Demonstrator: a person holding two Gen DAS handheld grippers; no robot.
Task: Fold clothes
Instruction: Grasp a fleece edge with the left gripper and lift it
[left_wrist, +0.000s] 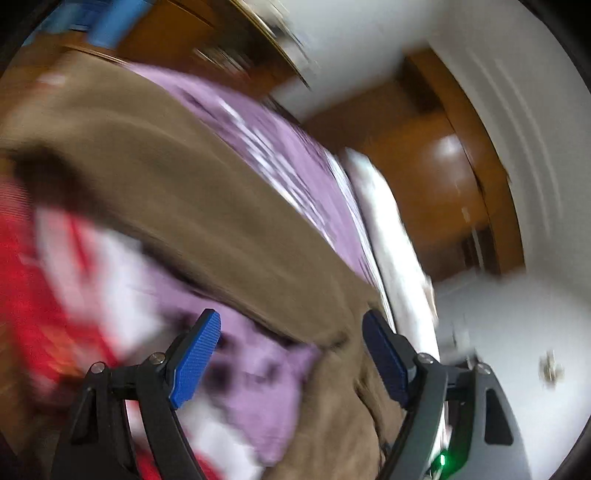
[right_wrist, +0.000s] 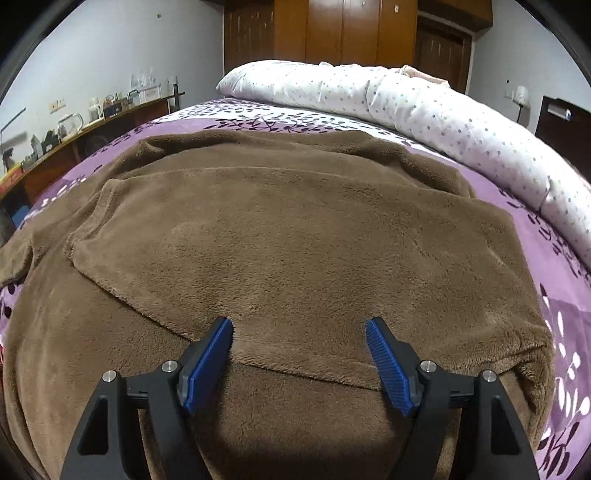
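Plainly, the plush brown fleece (right_wrist: 295, 240) lies folded over itself on the purple floral sheet (right_wrist: 565, 266). Both the right gripper (right_wrist: 298, 332) and the left gripper (left_wrist: 291, 325) are spread wide, ribbed blue pads (right_wrist: 207, 365) holding nothing.

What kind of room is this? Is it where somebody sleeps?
Most likely a bedroom. A brown fleece garment lies spread on a bed with a purple floral sheet, a white dotted quilt is rolled along its far side, and a tall wooden wardrobe stands behind.
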